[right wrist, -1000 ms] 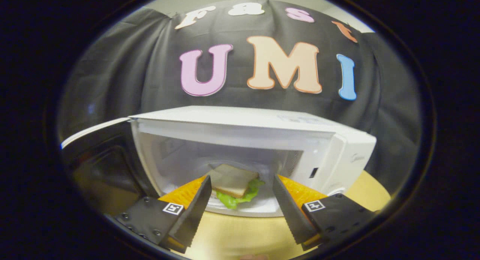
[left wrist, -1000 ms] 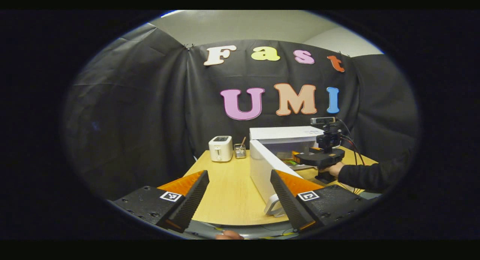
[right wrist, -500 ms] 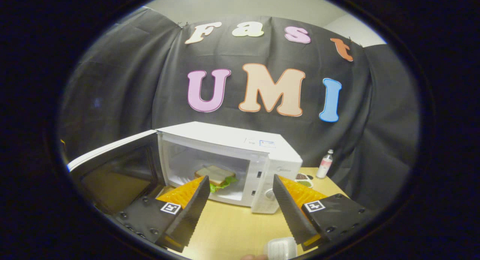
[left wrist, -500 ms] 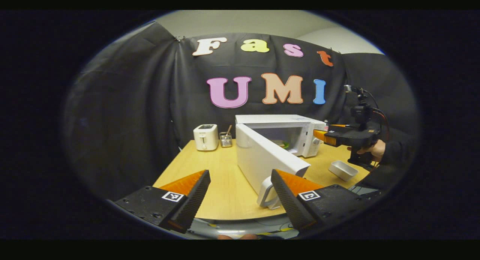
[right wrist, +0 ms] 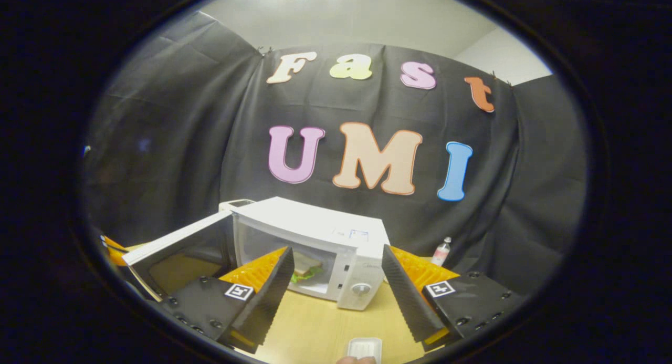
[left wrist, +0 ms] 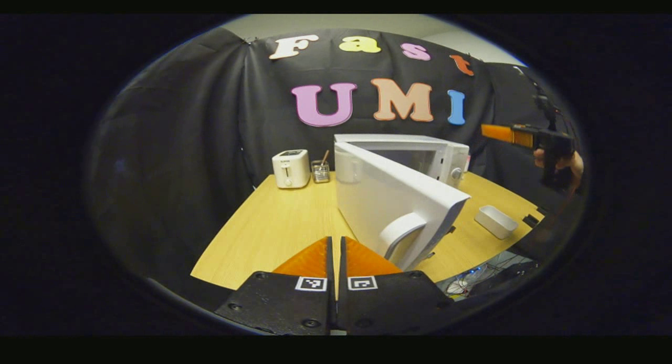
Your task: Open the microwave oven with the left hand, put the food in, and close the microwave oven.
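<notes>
white boxy microwave [right wrist: 336, 248] with door [left wrist: 394, 201] ajar, layered sandwich [right wrist: 306, 267] inside

A smooth, glossy white microwave oven [left wrist: 404, 196] is seen on a matt wood-grain table [left wrist: 273, 227], backed at twelve o'clock by creased black cloth [left wrist: 210, 117].

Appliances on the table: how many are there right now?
2. The toaster stands at the table's back left, next to a small glass holder. The microwave stands right of it, its door swung open. More may be hidden behind the door.
</notes>
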The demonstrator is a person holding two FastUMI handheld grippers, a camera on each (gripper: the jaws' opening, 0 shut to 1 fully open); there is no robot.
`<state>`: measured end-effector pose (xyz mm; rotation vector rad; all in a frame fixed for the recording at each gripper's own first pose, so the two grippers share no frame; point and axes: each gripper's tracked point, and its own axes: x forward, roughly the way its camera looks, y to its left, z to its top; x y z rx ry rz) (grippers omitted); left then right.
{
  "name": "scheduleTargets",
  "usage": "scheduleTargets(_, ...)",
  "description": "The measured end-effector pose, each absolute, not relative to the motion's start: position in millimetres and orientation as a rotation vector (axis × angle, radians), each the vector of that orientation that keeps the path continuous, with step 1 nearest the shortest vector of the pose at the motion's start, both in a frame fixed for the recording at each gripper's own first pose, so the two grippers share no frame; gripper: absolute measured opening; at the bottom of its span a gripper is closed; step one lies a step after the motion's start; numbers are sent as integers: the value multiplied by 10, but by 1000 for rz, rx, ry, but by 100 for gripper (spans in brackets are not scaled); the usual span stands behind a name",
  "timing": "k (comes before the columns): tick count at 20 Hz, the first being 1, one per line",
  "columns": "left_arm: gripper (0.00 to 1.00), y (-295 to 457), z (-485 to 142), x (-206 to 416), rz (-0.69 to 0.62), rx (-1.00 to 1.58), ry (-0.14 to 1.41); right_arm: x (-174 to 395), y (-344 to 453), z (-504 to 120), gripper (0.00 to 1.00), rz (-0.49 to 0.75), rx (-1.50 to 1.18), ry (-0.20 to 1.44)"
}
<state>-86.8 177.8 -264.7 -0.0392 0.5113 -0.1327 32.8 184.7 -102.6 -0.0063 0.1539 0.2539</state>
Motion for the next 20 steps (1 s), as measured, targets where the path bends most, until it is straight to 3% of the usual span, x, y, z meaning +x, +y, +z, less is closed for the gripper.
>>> scheduleTargets(20, 2, 277, -2531, -284, -303, 33, 466, 520, 761, -631, 100, 219, 65, 108)
